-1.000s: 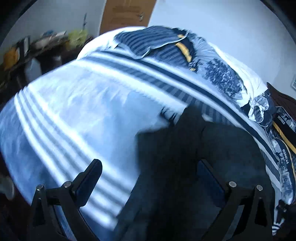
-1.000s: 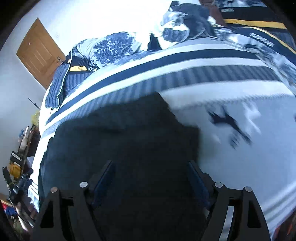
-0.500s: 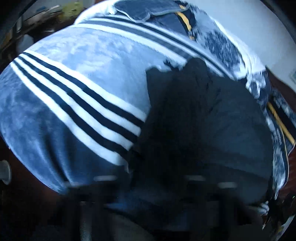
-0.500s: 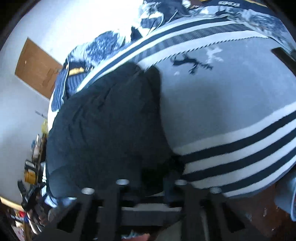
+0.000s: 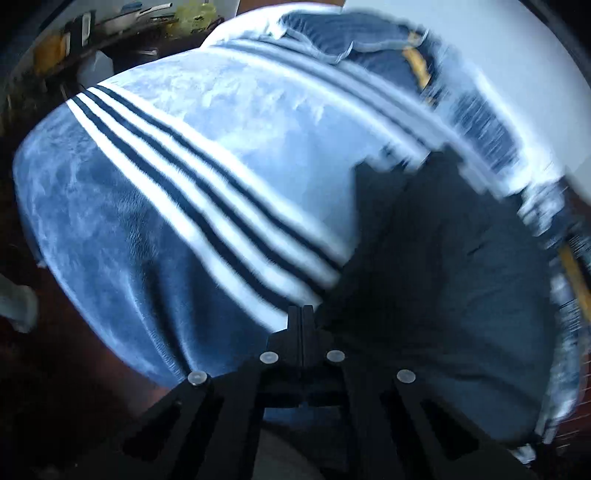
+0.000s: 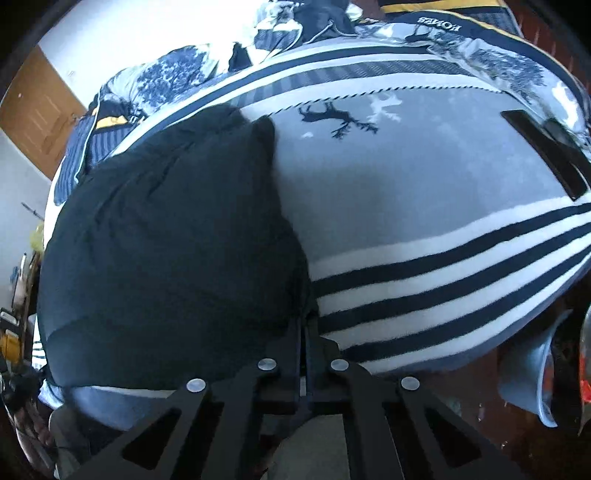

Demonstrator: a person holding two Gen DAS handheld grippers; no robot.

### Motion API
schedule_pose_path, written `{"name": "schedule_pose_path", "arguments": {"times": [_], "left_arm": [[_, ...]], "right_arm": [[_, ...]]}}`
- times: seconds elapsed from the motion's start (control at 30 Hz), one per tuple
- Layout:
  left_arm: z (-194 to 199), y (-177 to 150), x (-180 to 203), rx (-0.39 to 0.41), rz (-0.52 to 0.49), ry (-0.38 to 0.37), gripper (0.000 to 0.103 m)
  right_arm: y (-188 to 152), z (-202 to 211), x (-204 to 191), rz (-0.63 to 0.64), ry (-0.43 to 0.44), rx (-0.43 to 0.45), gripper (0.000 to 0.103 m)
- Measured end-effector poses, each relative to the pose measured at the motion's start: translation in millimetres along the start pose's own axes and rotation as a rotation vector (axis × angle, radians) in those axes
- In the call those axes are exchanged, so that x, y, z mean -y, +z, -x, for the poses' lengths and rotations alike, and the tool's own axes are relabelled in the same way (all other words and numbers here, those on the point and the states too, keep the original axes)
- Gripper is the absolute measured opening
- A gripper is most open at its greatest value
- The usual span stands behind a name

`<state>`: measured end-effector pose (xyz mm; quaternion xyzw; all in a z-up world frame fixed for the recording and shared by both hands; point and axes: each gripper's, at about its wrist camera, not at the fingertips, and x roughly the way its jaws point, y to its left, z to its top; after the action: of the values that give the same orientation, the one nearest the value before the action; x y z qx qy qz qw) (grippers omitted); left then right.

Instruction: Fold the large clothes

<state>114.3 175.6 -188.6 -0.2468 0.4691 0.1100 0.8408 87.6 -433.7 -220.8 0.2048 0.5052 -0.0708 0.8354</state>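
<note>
A large dark navy garment (image 5: 443,266) lies spread on a bed covered by a blue blanket with white and navy stripes (image 5: 207,192). In the left wrist view my left gripper (image 5: 302,314) is shut at the garment's near left edge, at the foot of the bed; whether cloth is pinched is not clear. In the right wrist view the same garment (image 6: 166,229) fills the left half. My right gripper (image 6: 304,325) is shut at its near right corner, with dark cloth bunched at the fingertips.
Rumpled patterned bedding and pillows (image 6: 177,74) lie at the head of the bed. A wooden door (image 6: 37,110) stands at the far left. A cluttered desk (image 5: 92,33) is beyond the bed. A black strap (image 6: 543,155) lies on the blanket. Dark floor lies below the bed's foot.
Both grippers went from wide open over the garment to shut at its near edge. Both pulled back toward the foot of the bed.
</note>
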Motion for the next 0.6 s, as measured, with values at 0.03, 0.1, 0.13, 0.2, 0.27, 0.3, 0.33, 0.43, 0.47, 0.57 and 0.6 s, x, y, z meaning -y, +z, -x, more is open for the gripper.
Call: {"name": "schedule_pose_path", "arguments": {"times": [0.03,0.1,0.13,0.2,0.27,0.3,0.33,0.43,0.47,0.57,0.6], "left_arm": [[10.3,3.1,-0.1,0.029,-0.002,-0.038,0.004],[24.7,15.3,8.9,0.079,-0.023,-0.050,0.059],[26.3,25.5,16.7,0.088,-0.033,-0.028,0.078],[23.1,47.8,40.5,0.115,-0.072,-0.014,0.090],[0.7,73.1,66.3,0.051,-0.128,0.002,0.090],[-9.2,81.9,78.0,0.039,-0.149,0.006,0.090],[-18.0,90.4,90.8,0.040,-0.179,0.008,0.090],[-46.6,107.7,122.4,0.042,-0.279,0.060,0.090],[-61.2,113.7,127.9,0.014,-0.288,0.048,0.084],[-84.4,116.8,127.1,-0.081,-0.244,-0.066,0.003],[-84.7,114.4,128.0,-0.091,-0.246,-0.086,0.002]], "right_arm": [[3.1,10.0,1.4,-0.008,0.032,0.035,0.003],[17.0,30.4,1.9,-0.029,0.096,0.101,0.012],[25.5,34.5,-0.9,-0.027,0.109,0.112,0.022],[49.4,34.2,-12.7,0.006,0.142,0.120,0.091],[77.8,18.7,-27.2,0.047,0.170,0.102,0.091],[92.2,3.3,-33.5,0.047,0.179,0.064,0.090],[103.0,-10.3,-37.3,0.035,0.180,0.042,0.090],[133.1,-46.5,-45.1,0.001,0.219,-0.013,0.084],[141.6,-57.6,-47.4,-0.010,0.225,-0.033,0.081],[151.8,-92.2,-53.8,-0.012,0.216,-0.128,0.053],[149.4,-95.6,-56.6,-0.003,0.208,-0.146,0.032]]}}
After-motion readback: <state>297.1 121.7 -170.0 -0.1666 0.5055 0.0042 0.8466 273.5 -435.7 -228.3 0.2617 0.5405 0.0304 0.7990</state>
